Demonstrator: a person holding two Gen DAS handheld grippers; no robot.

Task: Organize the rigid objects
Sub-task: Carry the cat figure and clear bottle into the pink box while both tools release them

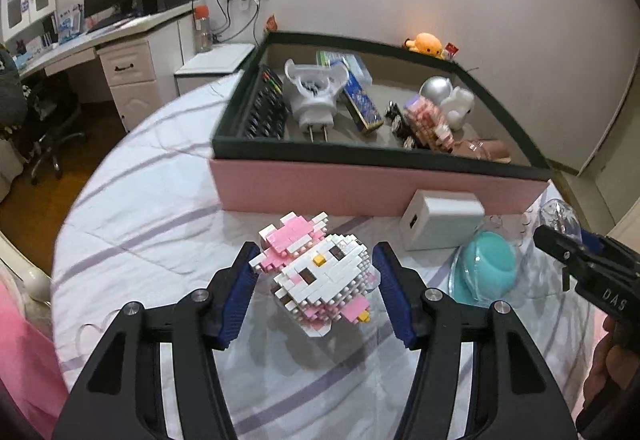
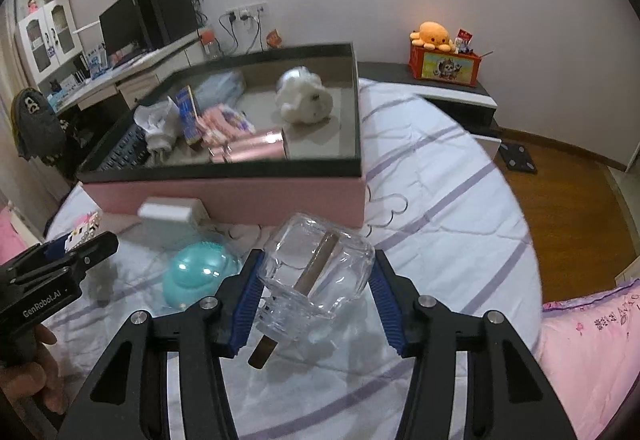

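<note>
The left gripper (image 1: 314, 290) has its blue fingers (image 1: 236, 300) closed on a pink-and-white brick figure (image 1: 320, 272), held above the striped bed (image 1: 140, 224). The right gripper (image 2: 314, 298) clamps a clear glass bottle (image 2: 320, 268) near the pink box (image 2: 240, 196), beside a teal brush (image 2: 200, 272) and a white charger (image 1: 440, 224).

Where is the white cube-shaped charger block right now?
The white cube-shaped charger block lies on the striped bedsheet against the pink storage box's front wall, just behind the teal round silicone brush, right of centre in the left wrist view.
</note>
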